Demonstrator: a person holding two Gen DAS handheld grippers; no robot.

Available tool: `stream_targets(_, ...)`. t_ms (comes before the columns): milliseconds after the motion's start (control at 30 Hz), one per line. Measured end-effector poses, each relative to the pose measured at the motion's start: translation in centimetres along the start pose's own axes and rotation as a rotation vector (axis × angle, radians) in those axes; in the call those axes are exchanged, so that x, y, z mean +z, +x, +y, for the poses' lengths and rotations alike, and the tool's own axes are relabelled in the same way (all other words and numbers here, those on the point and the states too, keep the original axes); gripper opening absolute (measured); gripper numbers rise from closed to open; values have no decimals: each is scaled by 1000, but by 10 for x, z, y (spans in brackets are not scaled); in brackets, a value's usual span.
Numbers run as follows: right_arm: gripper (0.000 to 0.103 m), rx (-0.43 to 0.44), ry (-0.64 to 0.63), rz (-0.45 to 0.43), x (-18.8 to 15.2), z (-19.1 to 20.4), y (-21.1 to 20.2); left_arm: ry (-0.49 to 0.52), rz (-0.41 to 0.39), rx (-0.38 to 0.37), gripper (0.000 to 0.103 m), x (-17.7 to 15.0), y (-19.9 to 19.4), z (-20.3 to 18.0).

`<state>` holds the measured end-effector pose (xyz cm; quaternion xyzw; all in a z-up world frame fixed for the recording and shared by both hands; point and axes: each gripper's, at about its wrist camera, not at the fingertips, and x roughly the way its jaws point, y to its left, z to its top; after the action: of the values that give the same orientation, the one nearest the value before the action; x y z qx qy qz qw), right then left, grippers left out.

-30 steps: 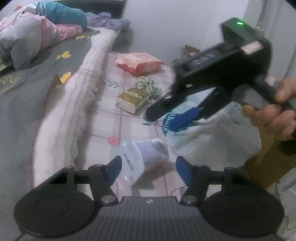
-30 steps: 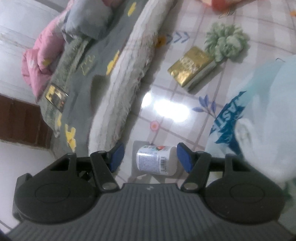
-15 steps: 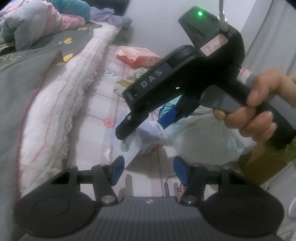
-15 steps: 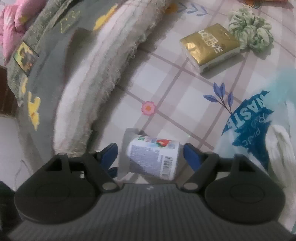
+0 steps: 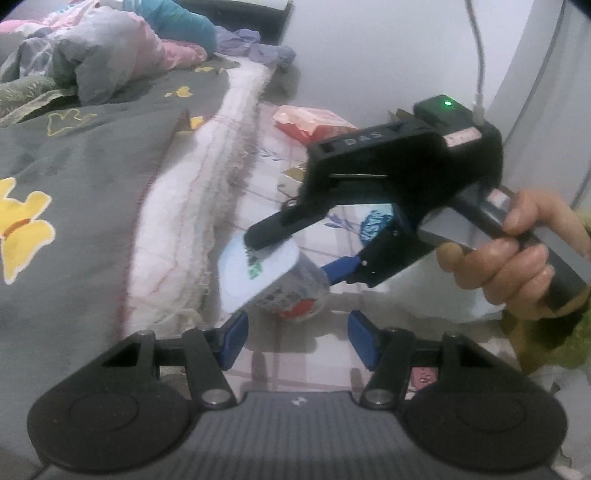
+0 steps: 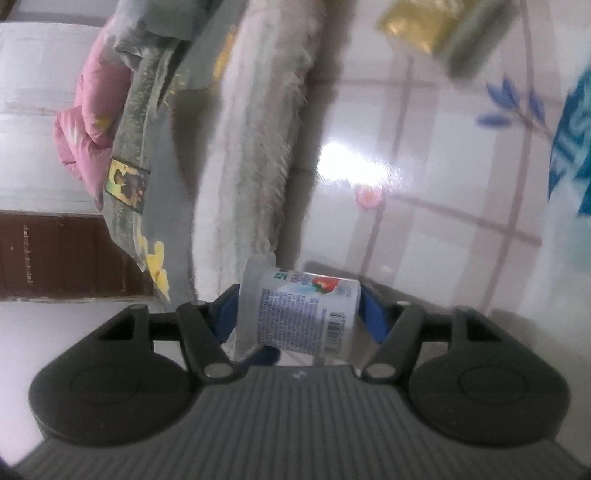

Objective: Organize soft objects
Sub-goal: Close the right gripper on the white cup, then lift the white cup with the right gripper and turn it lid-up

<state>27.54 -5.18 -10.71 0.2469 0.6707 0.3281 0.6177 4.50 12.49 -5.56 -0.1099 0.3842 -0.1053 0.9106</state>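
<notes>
A small yogurt cup (image 6: 306,310) with a strawberry label and a foil lid lies on its side between my right gripper's (image 6: 299,314) blue pads, lid at the left pad and base at the right. The jaws are closing and both pads touch it. In the left wrist view the same cup (image 5: 291,291) sits tilted at the edge of the fringed bedding, with my right gripper (image 5: 288,254) clamped over it from the right, held by a hand (image 5: 517,258). My left gripper (image 5: 297,339) stands open just in front of the cup with nothing between its fingers.
A grey blanket (image 5: 92,177) with yellow prints and a white fringed cover (image 5: 192,206) fill the left. On the checked floor mat lie a red packet (image 5: 314,123), a gold box (image 6: 417,26) and a white plastic bag (image 6: 569,147) with blue print.
My right gripper has come down over the cup, which now sits between its pads. The left gripper has drawn closer to the cup and stayed open.
</notes>
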Motion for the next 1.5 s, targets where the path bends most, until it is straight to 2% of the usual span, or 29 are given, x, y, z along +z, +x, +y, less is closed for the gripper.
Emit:
stream_targets(67,68,3,-5,-8,-2,-1,-2,-1,-5,9,61,-1,0,2)
stream_targets(367,67,-96,-75,-36,-11,4,-17,-4,-5,0,63,-1,8,1)
stream_targets(533,66,-105,-80,-58,-16,-2,-28,19,-10,1,64,1,13,-4)
stream_targets(800,49,-154,-106,-125,-27,-8,-55,76,-17,-1,66,6,19,-19)
stream_targets(1000,42,-111,-82,-132,-32,-17,-58,188,-39,8,67,12,29,-42)
stream_targets(1133,39,-93,-73,-146,-31,-18,-58,253,-41,60,66,14,38,-52)
stream_targets(1200,37,-81,-63,-150,-30,-20,-59,247,-42,58,59,15,38,-53)
stream_targets(1500,35,-57,-72,-171,-35,-20,-60,173,-36,16,53,19,32,-46)
